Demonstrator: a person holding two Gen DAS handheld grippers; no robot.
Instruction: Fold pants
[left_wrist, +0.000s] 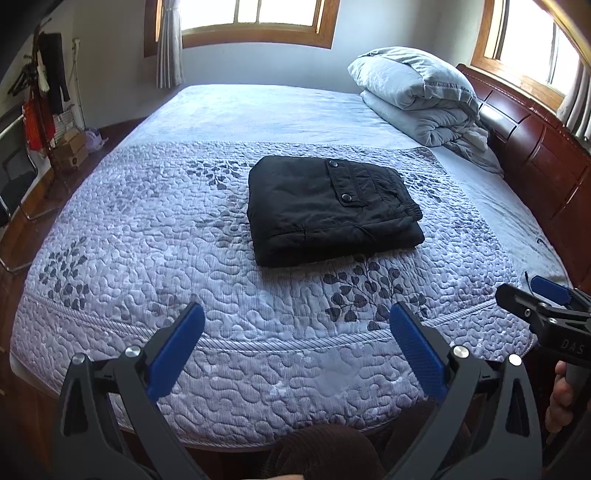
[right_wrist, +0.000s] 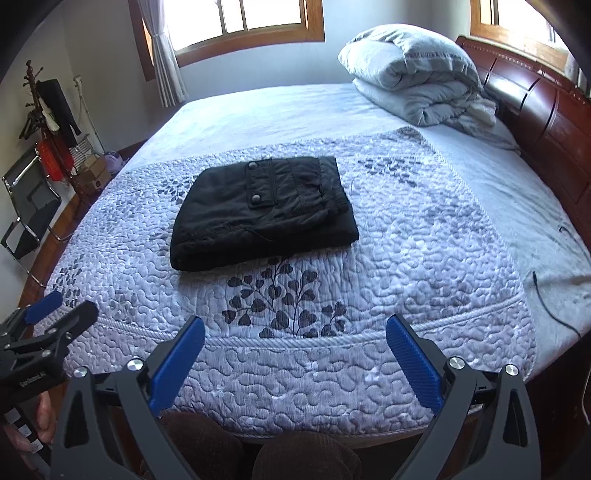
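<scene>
The black pants (left_wrist: 328, 210) lie folded into a compact rectangle on the quilted lilac bedspread (left_wrist: 147, 236), a snap pocket flap on top. They also show in the right wrist view (right_wrist: 262, 212). My left gripper (left_wrist: 295, 336) is open and empty, held back over the near edge of the bed, well short of the pants. My right gripper (right_wrist: 295, 343) is open and empty too, level with the left one. Each gripper shows at the edge of the other's view: the right one (left_wrist: 532, 299) and the left one (right_wrist: 62, 314).
A folded grey duvet (left_wrist: 421, 96) lies at the far right by the dark wooden headboard (left_wrist: 543, 147). A black cable (right_wrist: 554, 295) lies on the bed's right side. A chair (right_wrist: 29, 218), a coat rack and boxes stand left of the bed.
</scene>
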